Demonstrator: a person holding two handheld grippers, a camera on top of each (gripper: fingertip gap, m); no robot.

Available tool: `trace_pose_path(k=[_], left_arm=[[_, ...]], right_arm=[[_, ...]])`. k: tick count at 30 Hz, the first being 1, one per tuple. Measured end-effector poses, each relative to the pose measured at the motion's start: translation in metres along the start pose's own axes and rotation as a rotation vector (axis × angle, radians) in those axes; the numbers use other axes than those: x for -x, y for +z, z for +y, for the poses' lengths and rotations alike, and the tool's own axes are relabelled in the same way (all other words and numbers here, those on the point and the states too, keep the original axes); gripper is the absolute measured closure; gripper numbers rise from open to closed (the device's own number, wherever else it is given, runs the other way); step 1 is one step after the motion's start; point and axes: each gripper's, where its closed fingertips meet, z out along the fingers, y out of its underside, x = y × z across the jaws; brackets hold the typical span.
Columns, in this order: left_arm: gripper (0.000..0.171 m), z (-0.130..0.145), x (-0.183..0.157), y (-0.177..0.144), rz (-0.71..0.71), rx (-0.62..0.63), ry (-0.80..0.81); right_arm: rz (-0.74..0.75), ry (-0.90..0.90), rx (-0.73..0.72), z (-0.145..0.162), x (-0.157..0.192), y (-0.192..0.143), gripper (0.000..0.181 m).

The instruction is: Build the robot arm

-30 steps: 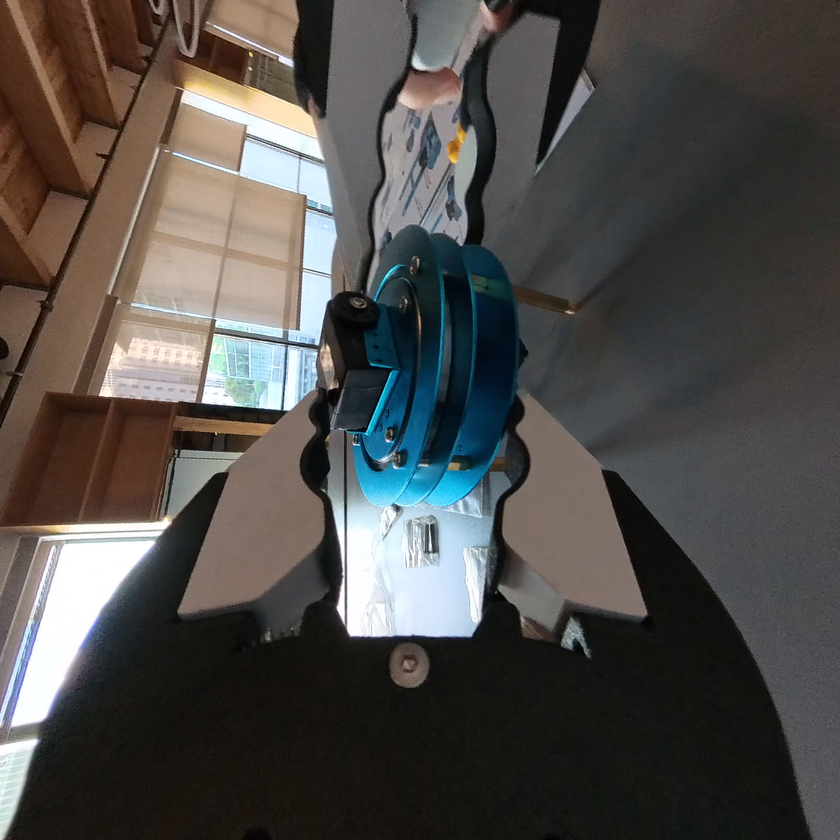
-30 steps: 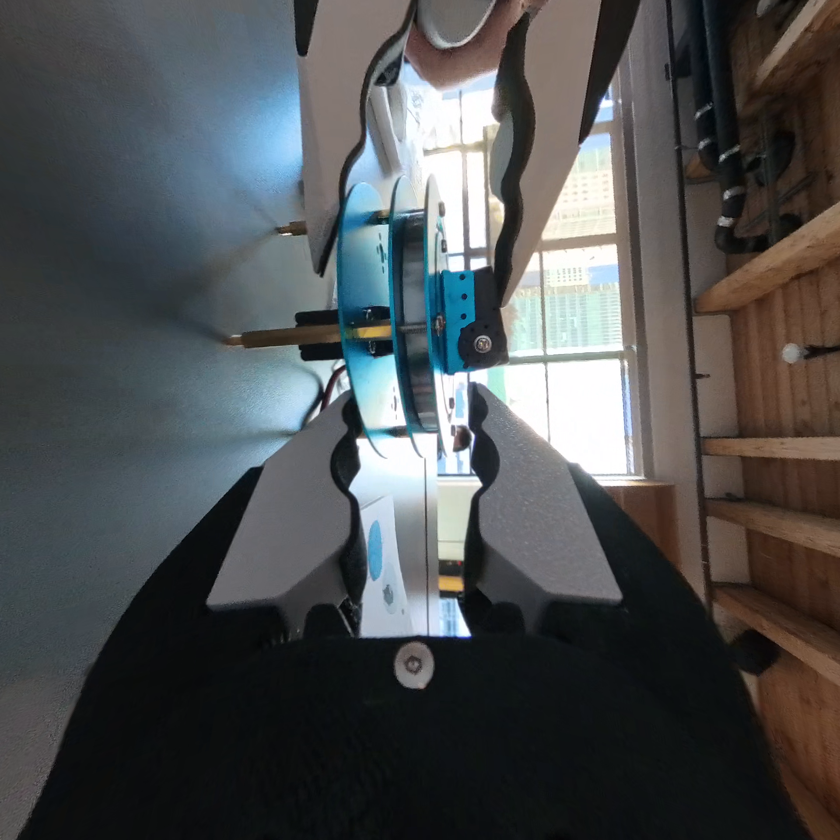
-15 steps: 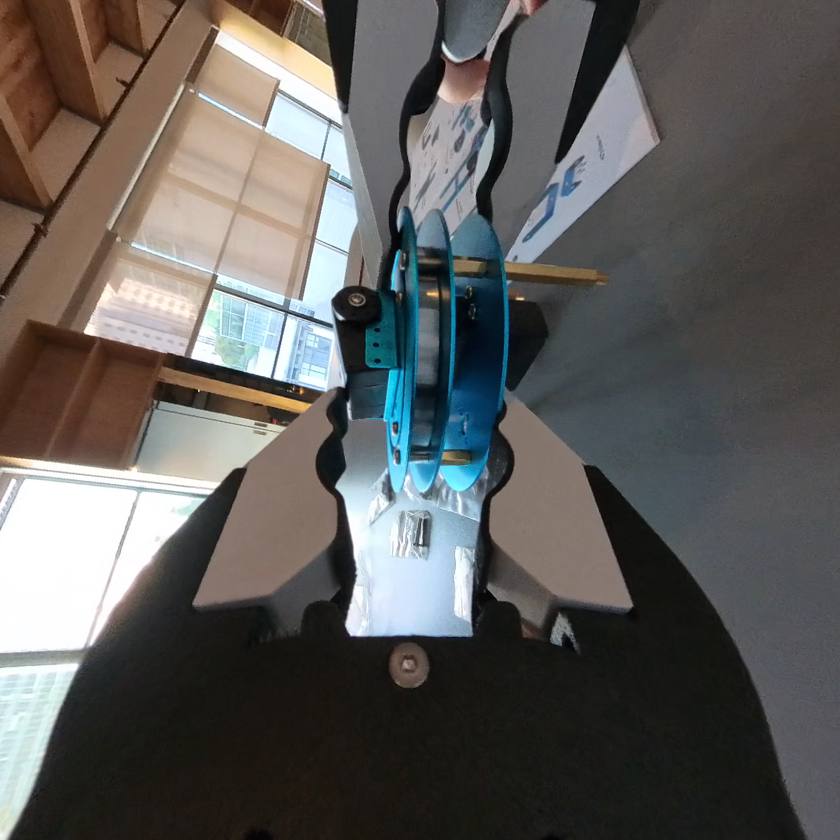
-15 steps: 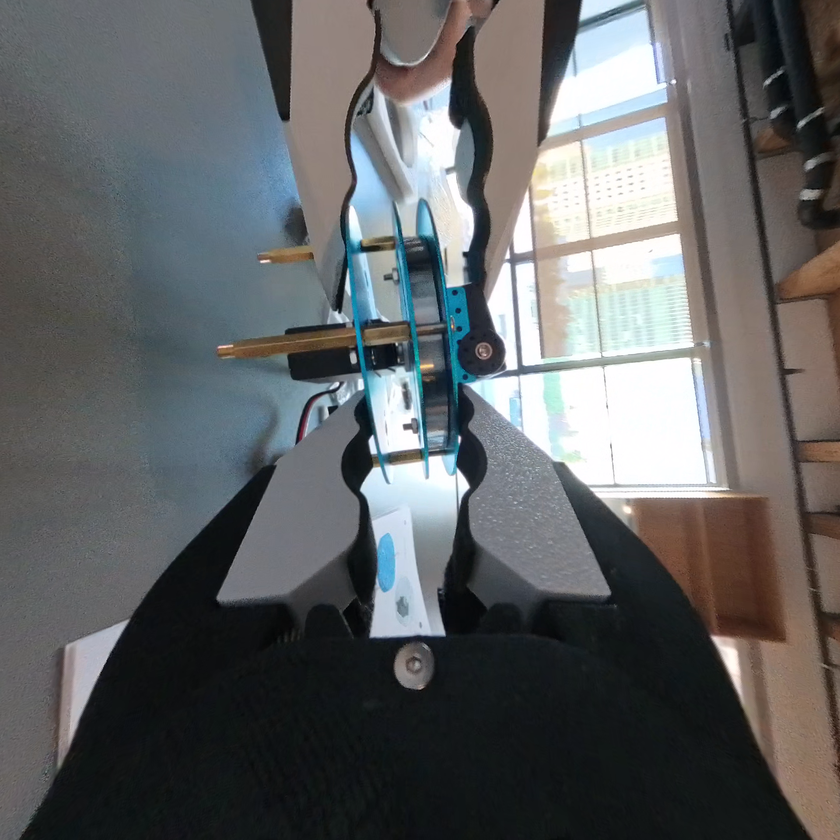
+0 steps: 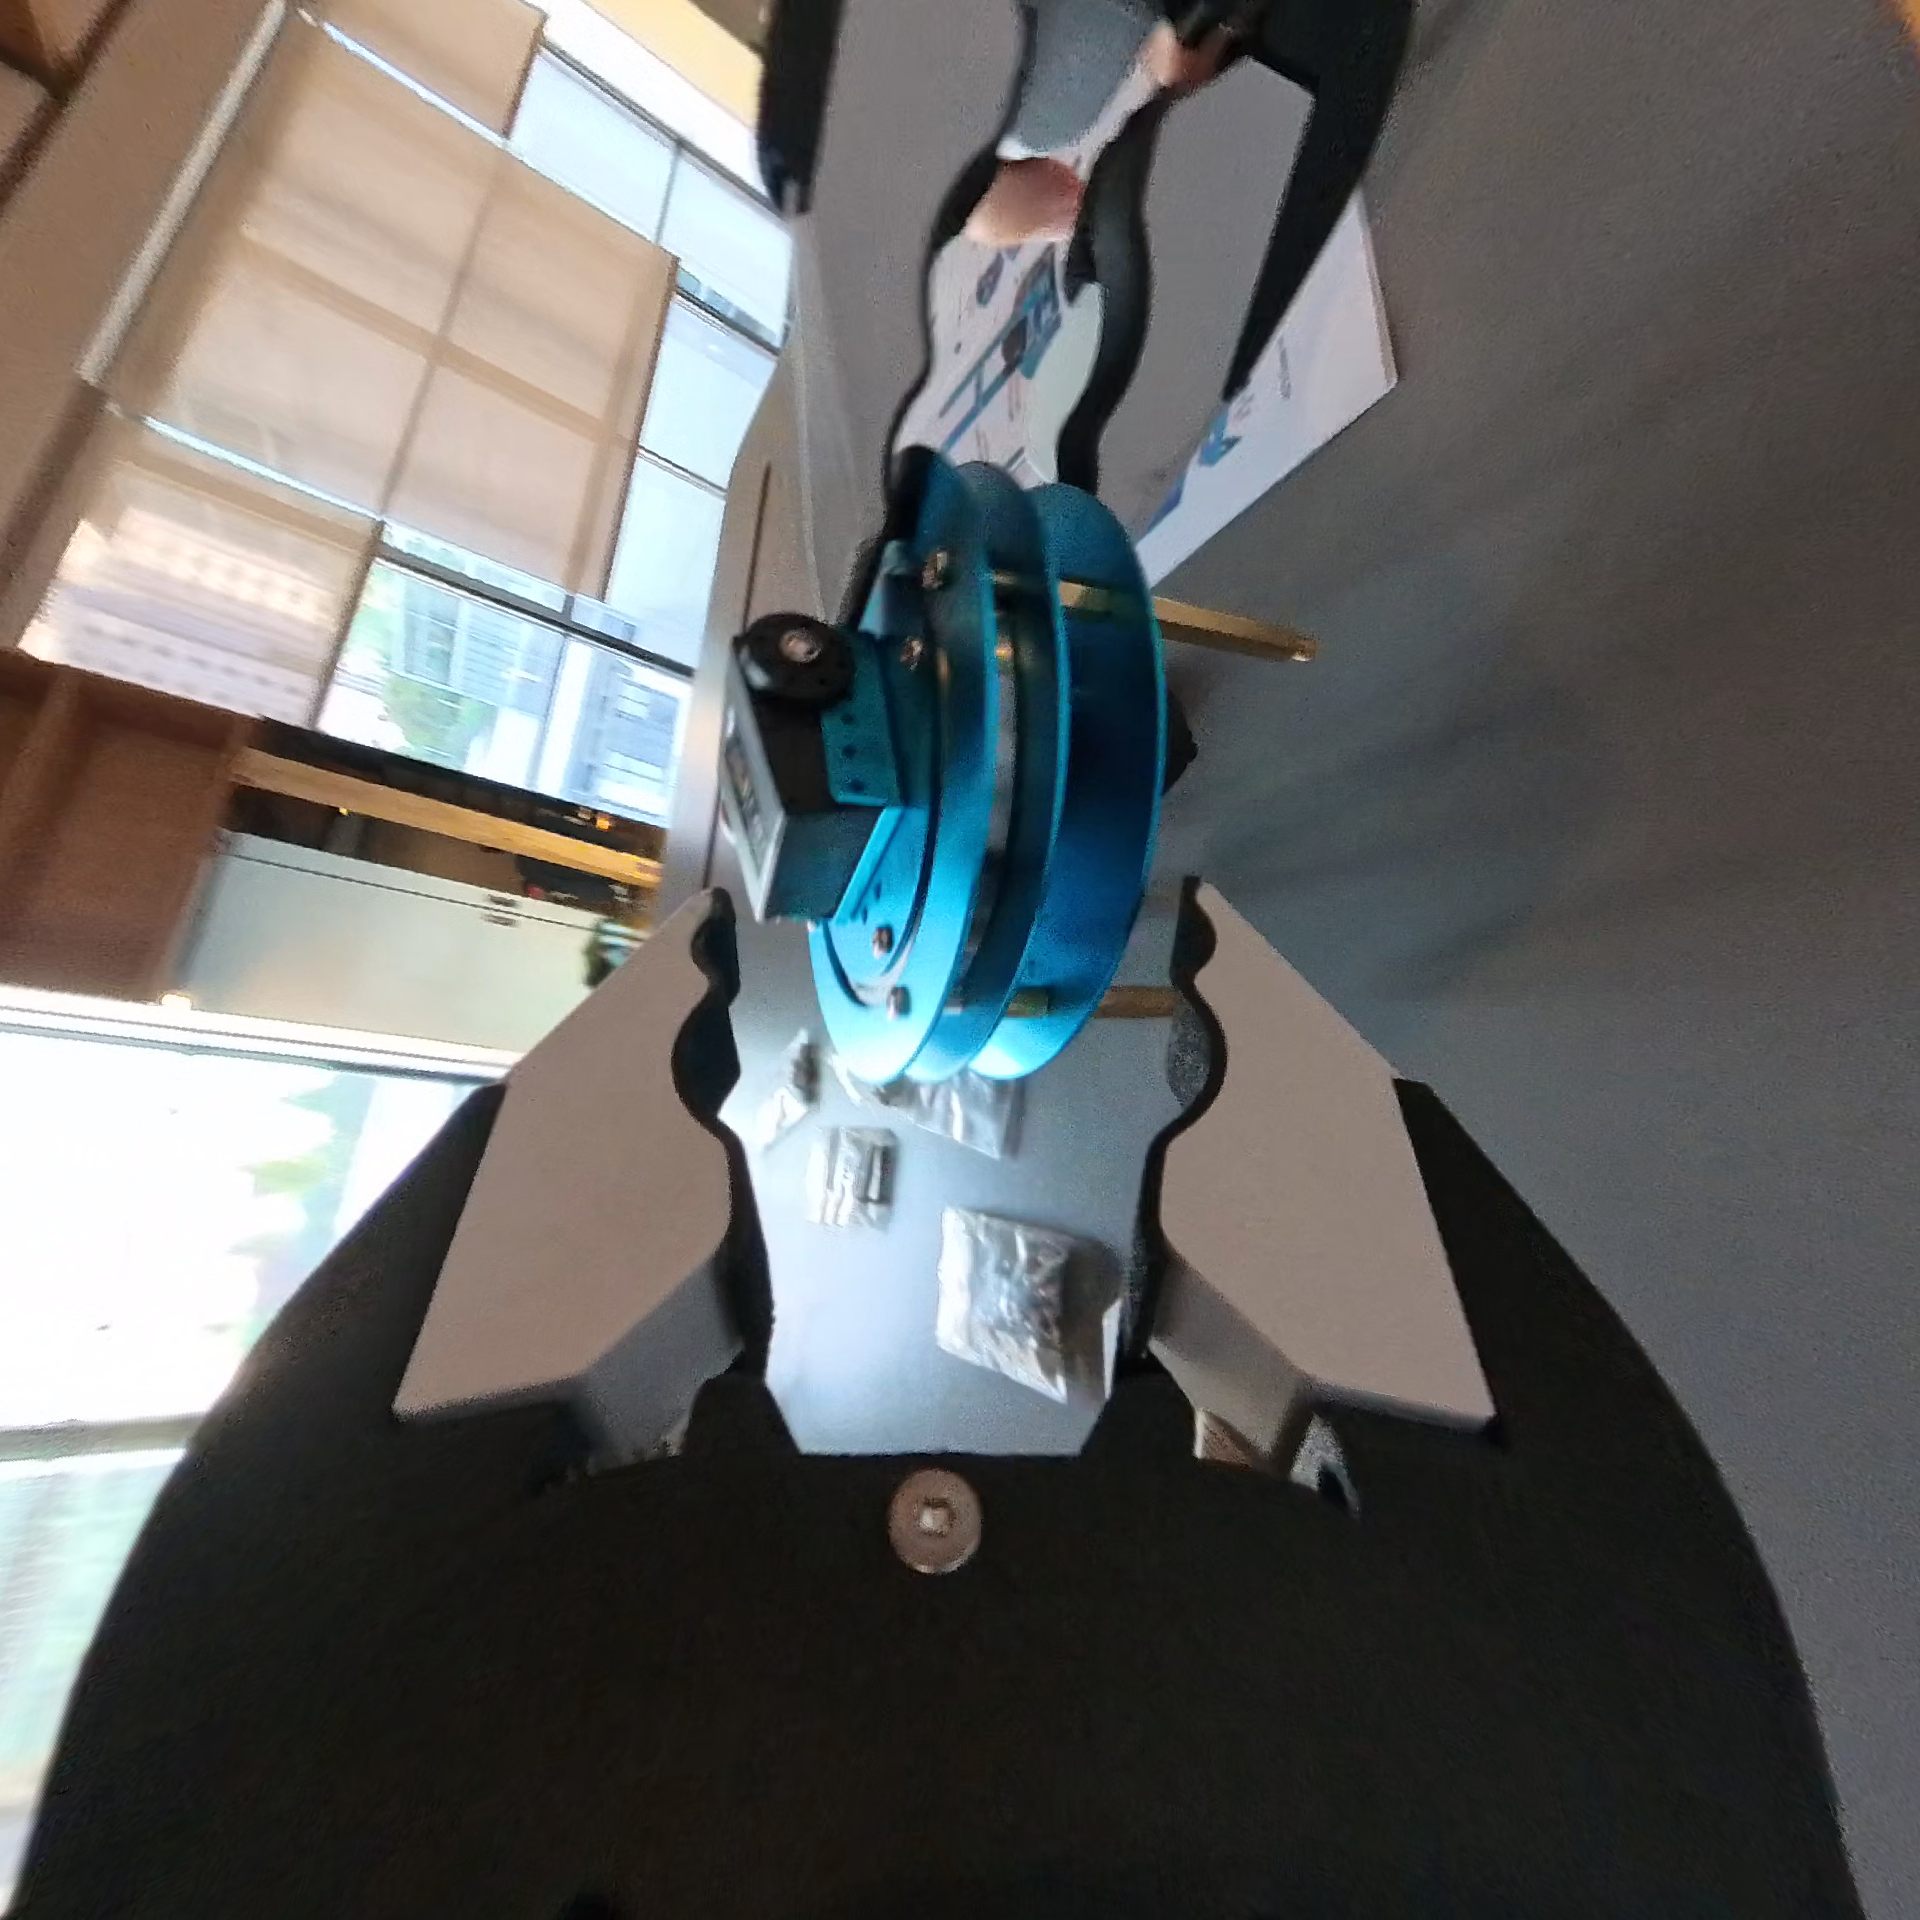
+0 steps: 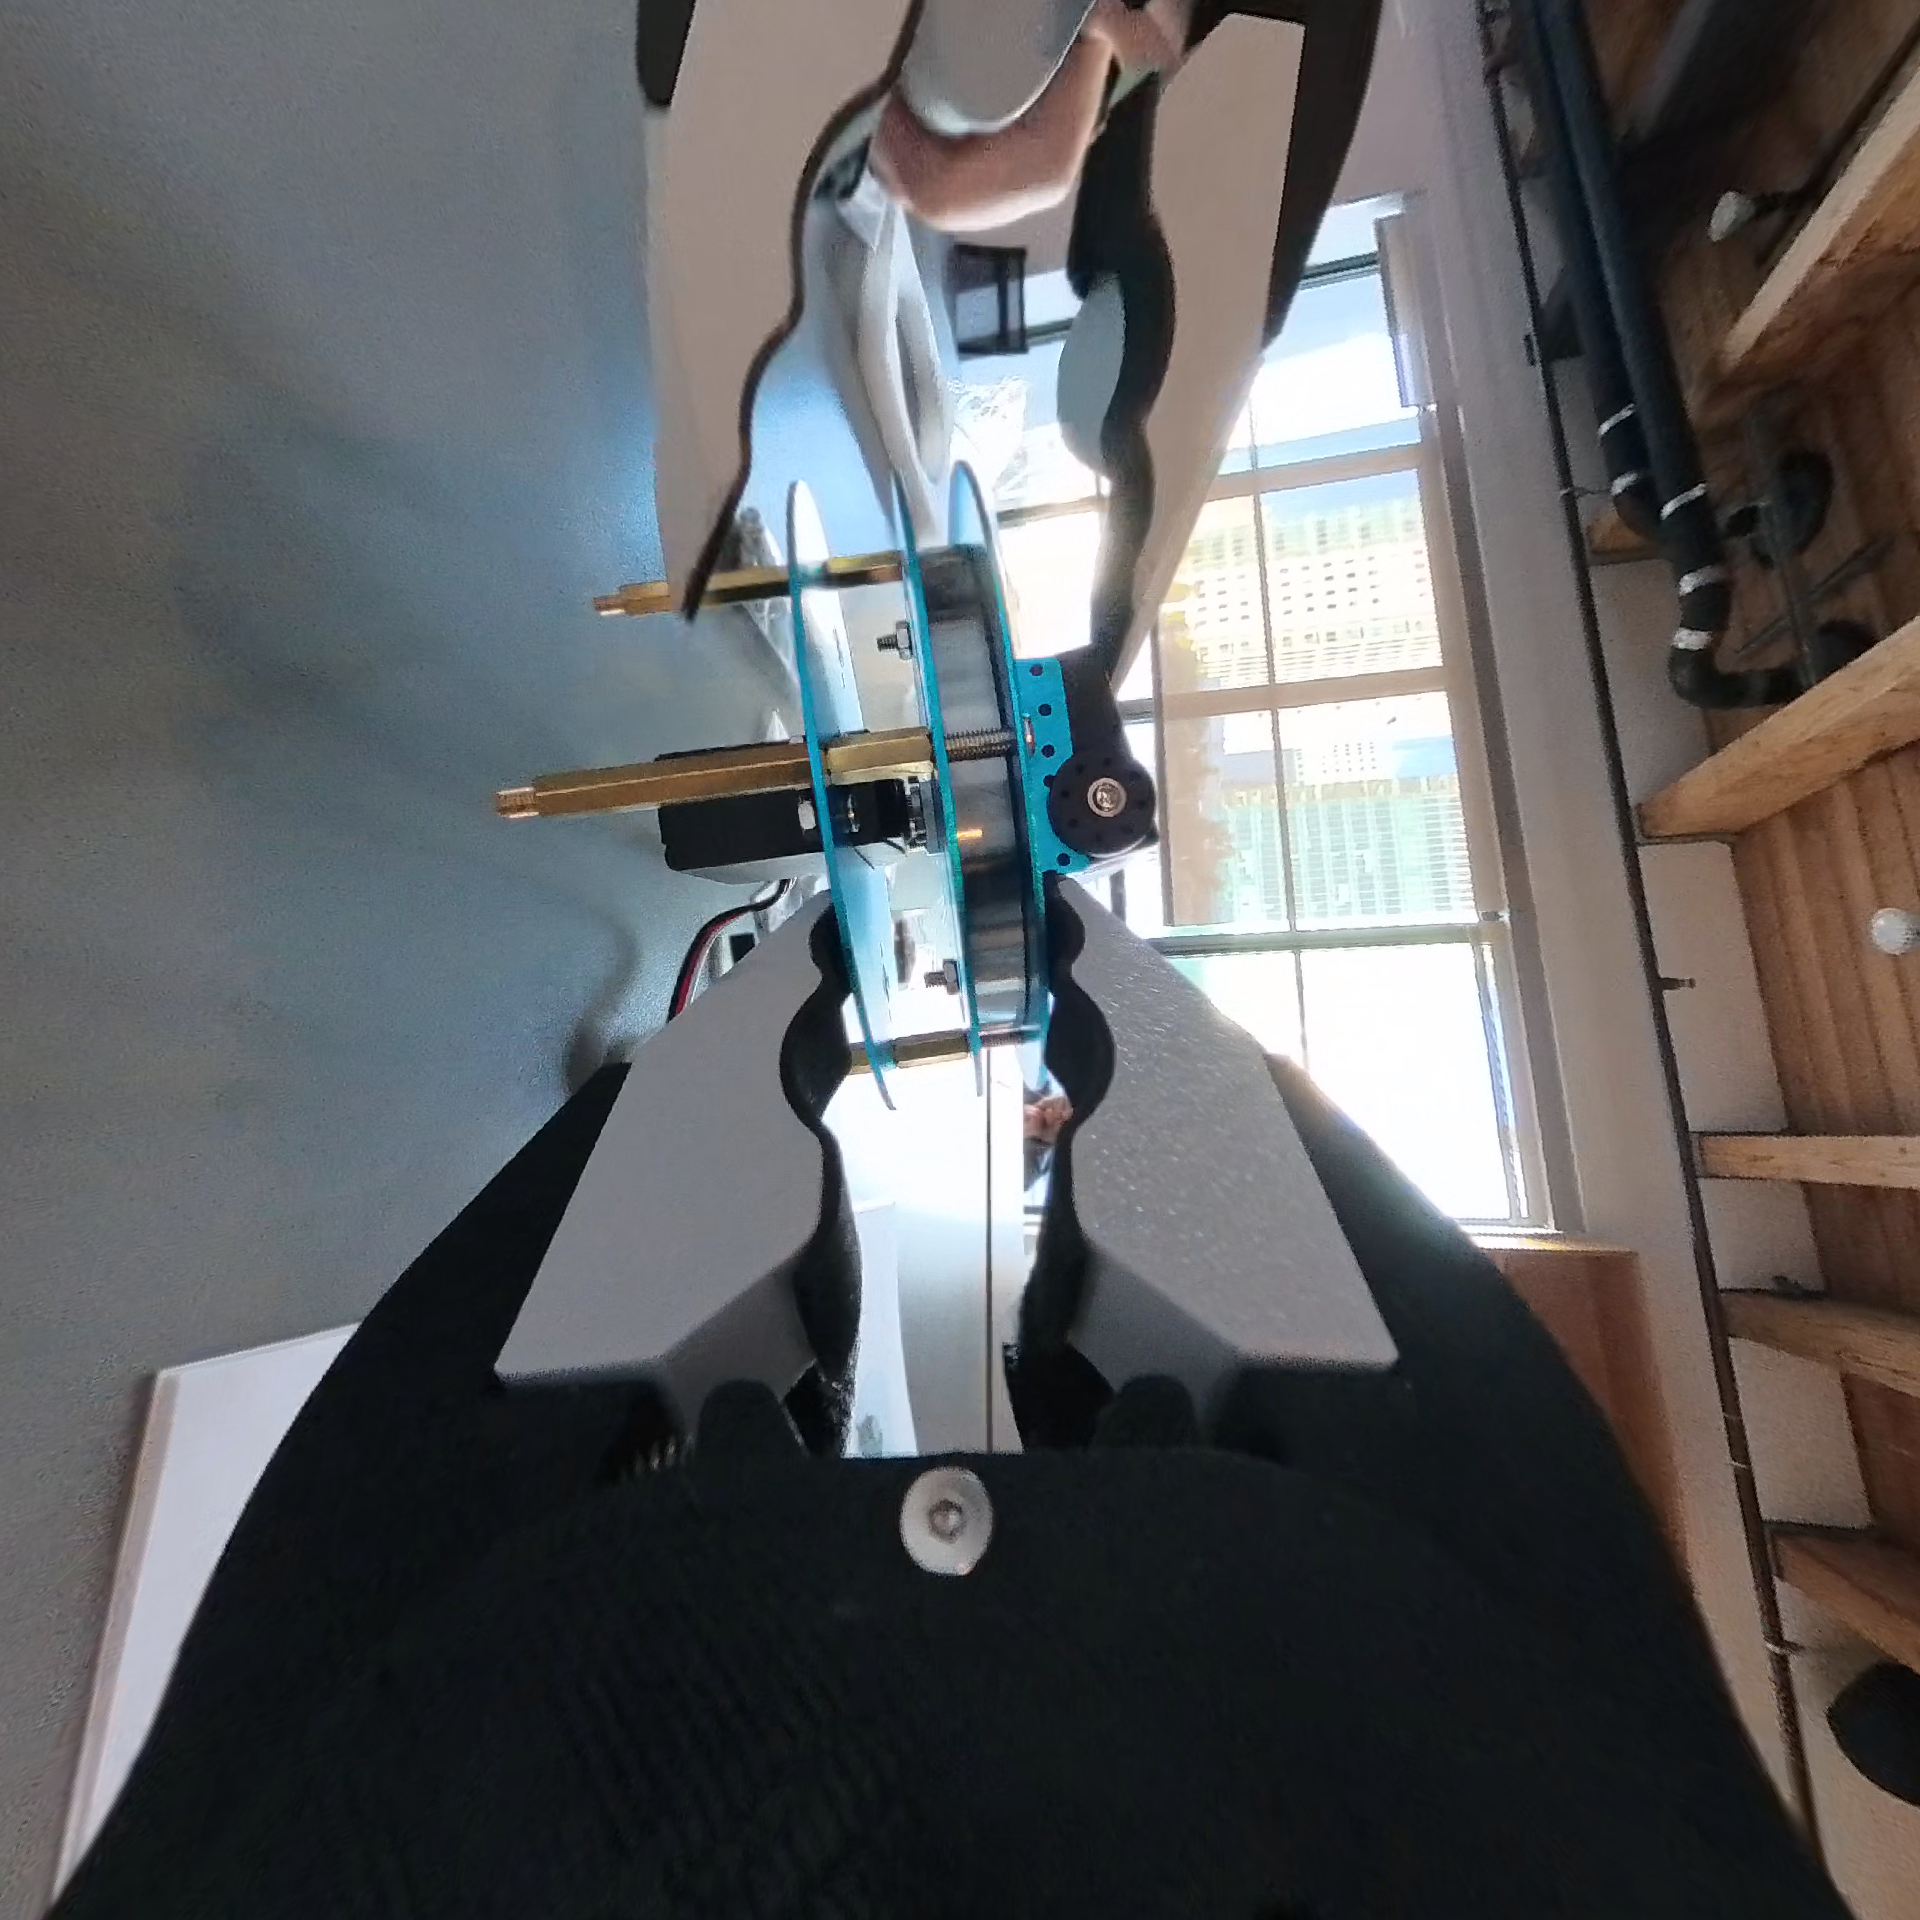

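Note:
A blue disc assembly [image 5: 1039, 790] of stacked round plates, brass standoffs [image 5: 1226, 634] and a black servo [image 5: 769, 748] is held edge-up above the grey table [image 5: 1610, 831]. My left gripper [image 5: 954, 904] is open, with its fingers wide apart on either side of the assembly's near rim and not touching it. My right gripper [image 6: 945, 920] is shut on the rim of the assembly [image 6: 904, 790], one finger on each outer plate. The right gripper also shows at the far side in the left wrist view [image 5: 992, 462]. The left gripper shows open at the top of the right wrist view [image 6: 904, 623].
Several small clear bags of hardware [image 5: 1023, 1309] lie on the table below the assembly. A printed instruction sheet [image 5: 1309, 353] lies farther off. A white sheet [image 6: 187, 1507] lies near the right gripper. Red and black wires [image 6: 717, 935] hang from the assembly. Windows and wooden shelves stand behind. The left gripper's tips are roughly 4 cm from the right gripper's.
My left gripper has let go of the blue assembly, opened wide and drawn back a little. My right gripper stays clamped on it, and the assembly has tilted slightly.

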Motion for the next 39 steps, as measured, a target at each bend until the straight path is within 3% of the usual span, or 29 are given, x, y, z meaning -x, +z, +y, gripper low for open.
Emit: trace_pose_path(k=[2,5,8,9,14,17,23,30,39], left_arm=[[0.093,-0.001,0.006,-0.015,0.038,-0.042,-0.144],[0.106,-0.010,0.032,-0.034,0.144,-0.175,-0.581],[0.097,-0.026,0.055,-0.032,0.393,-0.292,-1.000],[0.104,-0.028,0.056,-0.027,0.474,-0.291,-1.076],[0.101,-0.014,0.026,0.002,0.593,-0.087,-1.097],[0.123,-0.007,0.022,0.008,0.544,-0.031,-1.093],[0.127,-0.002,0.016,0.003,0.577,0.026,-1.026],[0.128,-0.008,0.018,-0.018,0.746,0.038,-1.320],[0.128,-0.013,-0.009,-0.036,1.121,0.106,-1.735]], right_arm=[[0.013,-0.003,0.002,0.000,0.002,-0.001,0.148],[0.023,-0.009,0.003,0.001,0.002,-0.002,0.148],[0.027,-0.031,0.011,-0.001,0.003,-0.001,0.148],[0.027,-0.038,0.011,-0.002,0.004,-0.001,0.147],[0.021,-0.037,0.023,-0.002,0.004,0.000,0.147],[0.013,-0.041,0.026,-0.003,0.003,0.001,0.147],[-0.040,-0.059,0.013,-0.008,0.003,0.004,0.147],[-0.286,0.077,-0.079,-0.031,-0.009,0.001,0.149],[-0.779,0.368,-0.159,-0.051,0.003,-0.007,0.149]])
